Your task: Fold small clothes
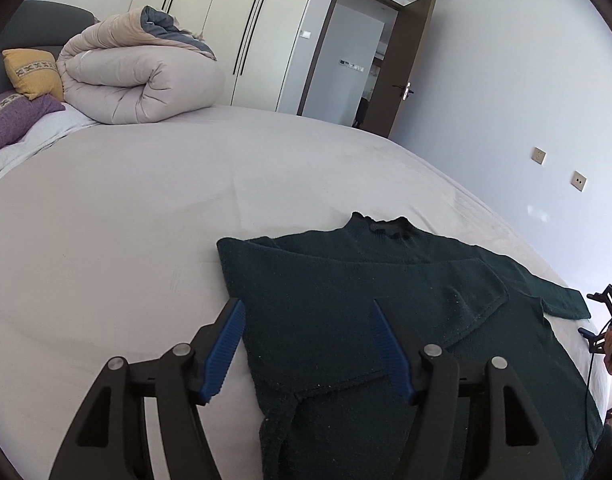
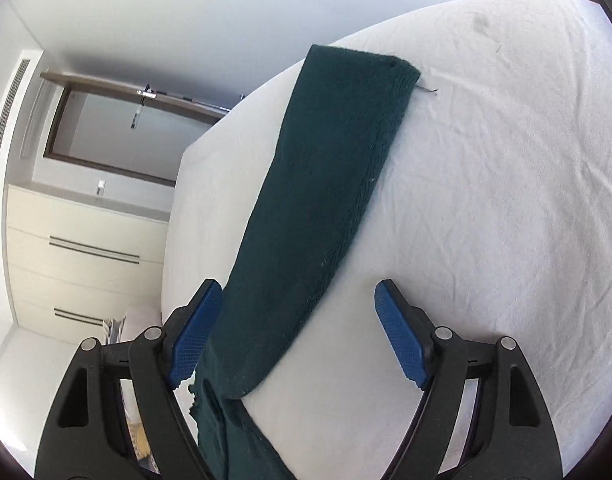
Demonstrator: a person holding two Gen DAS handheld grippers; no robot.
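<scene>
Both claws, left [image 1: 306, 312] and right [image 2: 297, 292], gape over unlabelled sweater [image 1: 366, 300].

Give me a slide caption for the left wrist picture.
Open left gripper poised over a dark green sweater on a grey bed.

The sweater [image 1: 346, 300] in the lower middle of the left wrist view is a dark green knit, matt and fuzzy, with pale lint specks. Its sleeve [image 2: 330, 184] shows a coarse ribbed weave. The bed [image 1: 125, 208] wears a smooth, matt pale cloth sheet, faintly creased. The left gripper [image 1: 306, 344] and the right gripper [image 2: 295, 332] are matt black plastic with ridged blue pads [image 2: 402, 344] and dull metal pins. The quilt [image 1: 141, 80] at upper left is soft padded cloth; the door [image 1: 410, 64] looks like brown wood.
</scene>
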